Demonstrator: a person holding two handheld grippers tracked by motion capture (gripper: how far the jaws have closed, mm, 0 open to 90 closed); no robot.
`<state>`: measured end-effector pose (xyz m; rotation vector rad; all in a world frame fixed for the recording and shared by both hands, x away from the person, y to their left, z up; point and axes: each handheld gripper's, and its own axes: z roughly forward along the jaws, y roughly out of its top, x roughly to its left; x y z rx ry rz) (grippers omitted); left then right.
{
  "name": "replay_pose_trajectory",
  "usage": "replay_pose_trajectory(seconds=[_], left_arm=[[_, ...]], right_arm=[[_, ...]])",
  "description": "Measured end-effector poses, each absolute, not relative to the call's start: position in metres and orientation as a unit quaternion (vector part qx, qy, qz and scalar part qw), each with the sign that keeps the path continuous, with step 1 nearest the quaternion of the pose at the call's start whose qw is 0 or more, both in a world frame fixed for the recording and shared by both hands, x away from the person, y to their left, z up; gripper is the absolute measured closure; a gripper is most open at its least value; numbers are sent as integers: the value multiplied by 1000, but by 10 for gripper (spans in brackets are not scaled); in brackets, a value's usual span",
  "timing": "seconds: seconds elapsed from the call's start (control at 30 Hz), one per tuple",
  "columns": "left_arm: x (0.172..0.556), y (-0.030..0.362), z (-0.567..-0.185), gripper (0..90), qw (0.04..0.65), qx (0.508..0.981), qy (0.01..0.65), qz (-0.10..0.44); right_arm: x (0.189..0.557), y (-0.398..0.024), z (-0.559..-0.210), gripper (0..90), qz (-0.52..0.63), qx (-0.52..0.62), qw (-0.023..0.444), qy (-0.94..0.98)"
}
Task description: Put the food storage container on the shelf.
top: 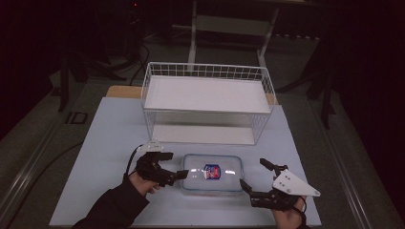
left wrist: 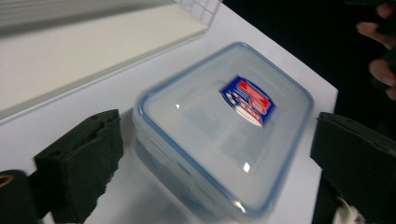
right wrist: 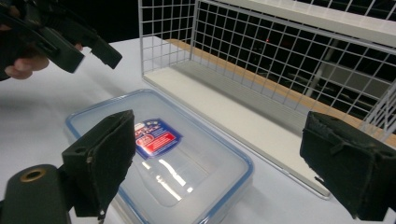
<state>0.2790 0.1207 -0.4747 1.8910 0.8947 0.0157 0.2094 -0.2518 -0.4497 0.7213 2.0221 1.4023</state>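
**A:** ok, high view first. What's on the table?

**B:** A clear plastic container with a blue-rimmed lid and a red and blue sticker, lying flat on the pale table near the front edge. Just behind it stands a white wire shelf rack with two boards. The left gripper sits just beside the container's left end, its lower jaw tip right at the lid's corner, though I can't tell if it touches. The right gripper is off the container's right front corner, near but apart. Both have their jaws spread.

**A:** and the left gripper view?

**B:** A bit blurry. The container lies between the two black jaws, which stand wide apart, and neither pad is on it. The rack's lower board runs along the top left. Fingers of the person's other hand show at the far right edge.

**A:** right gripper view?

**B:** Jaws wide open again, nothing pinched. The container lies on the table below and beyond the left jaw, and its sticker peeks out beside that jaw. The rack stands behind it, lower board just beside the container's long side. The left gripper hangs in the top left corner, above the container's far end, with a hand behind it.
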Motion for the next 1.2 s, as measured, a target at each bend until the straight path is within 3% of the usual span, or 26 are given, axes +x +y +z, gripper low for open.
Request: replay_pose_trajectory(seconds=[0.2,0.7,1.0,1.2], left_arm=[[293,119,-483,27,497,756,425,-38],[309,118,-514,45,468,733,468,-156],[313,121,-526,201,453,712,498,-198],[312,125,-531,395,452,711,482,-239]], right_arm=[[215,-252,-451,99,512,287,288,757],[220,-249,-459,99,500,298,265,769],[220,-248,-460,99,498,299,257,773],[220,-249,-461,102,495,301,254,775]])
